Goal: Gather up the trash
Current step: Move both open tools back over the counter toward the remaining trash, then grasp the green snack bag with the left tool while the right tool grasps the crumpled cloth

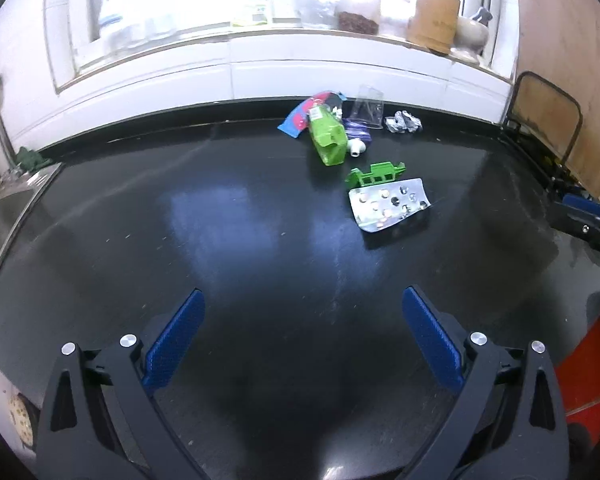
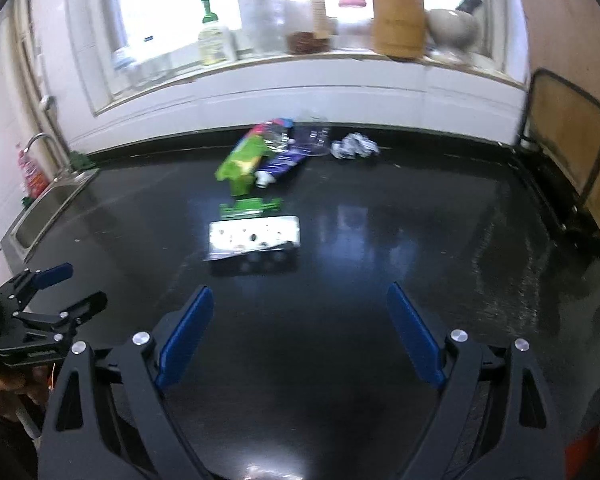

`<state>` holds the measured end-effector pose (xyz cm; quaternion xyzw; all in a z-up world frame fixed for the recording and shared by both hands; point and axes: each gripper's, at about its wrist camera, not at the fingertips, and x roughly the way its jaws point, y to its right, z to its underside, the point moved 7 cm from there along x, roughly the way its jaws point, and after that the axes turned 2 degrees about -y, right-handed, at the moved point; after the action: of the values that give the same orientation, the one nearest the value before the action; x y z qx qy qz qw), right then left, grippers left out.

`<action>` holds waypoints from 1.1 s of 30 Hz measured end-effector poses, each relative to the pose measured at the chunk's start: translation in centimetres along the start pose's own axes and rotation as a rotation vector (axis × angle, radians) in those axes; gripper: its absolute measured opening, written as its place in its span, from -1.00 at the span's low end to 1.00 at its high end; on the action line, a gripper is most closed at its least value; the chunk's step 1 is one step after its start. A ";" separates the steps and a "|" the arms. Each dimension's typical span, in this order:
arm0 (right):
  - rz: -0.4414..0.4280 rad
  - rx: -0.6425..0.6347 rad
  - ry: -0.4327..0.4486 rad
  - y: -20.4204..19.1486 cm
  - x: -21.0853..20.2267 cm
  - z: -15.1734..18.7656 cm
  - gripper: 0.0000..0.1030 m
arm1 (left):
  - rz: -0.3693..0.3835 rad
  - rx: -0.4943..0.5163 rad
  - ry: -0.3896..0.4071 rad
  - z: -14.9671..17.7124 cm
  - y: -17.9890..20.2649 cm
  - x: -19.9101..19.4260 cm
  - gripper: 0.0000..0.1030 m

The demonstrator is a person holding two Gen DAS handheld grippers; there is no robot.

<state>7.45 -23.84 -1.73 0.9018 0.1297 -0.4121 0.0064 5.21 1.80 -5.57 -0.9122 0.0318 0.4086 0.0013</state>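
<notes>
Trash pile sits upper center of the frame on black counter: blister pack nearest, green clip, tubes behind. Left gripper and right gripper both spread wide, empty. Approach step; next, probably reach for the blister pack.

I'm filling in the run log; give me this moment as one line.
left gripper: open, empty | right gripper: open, empty | blister pack, green box: on counter, untouched

Both wrist views look obliquely down, sharing the distant blister pack.
</notes>
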 end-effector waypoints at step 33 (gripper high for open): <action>0.083 0.046 -0.172 8.4 30.5 -20.2 0.62 | 0.172 -0.060 -0.160 -17.4 0.5 22.9 0.05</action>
<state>43.62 -22.60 -11.92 0.8678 0.0815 -0.4901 0.0137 33.33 -0.53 -11.09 -0.8702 0.0978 0.4793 -0.0585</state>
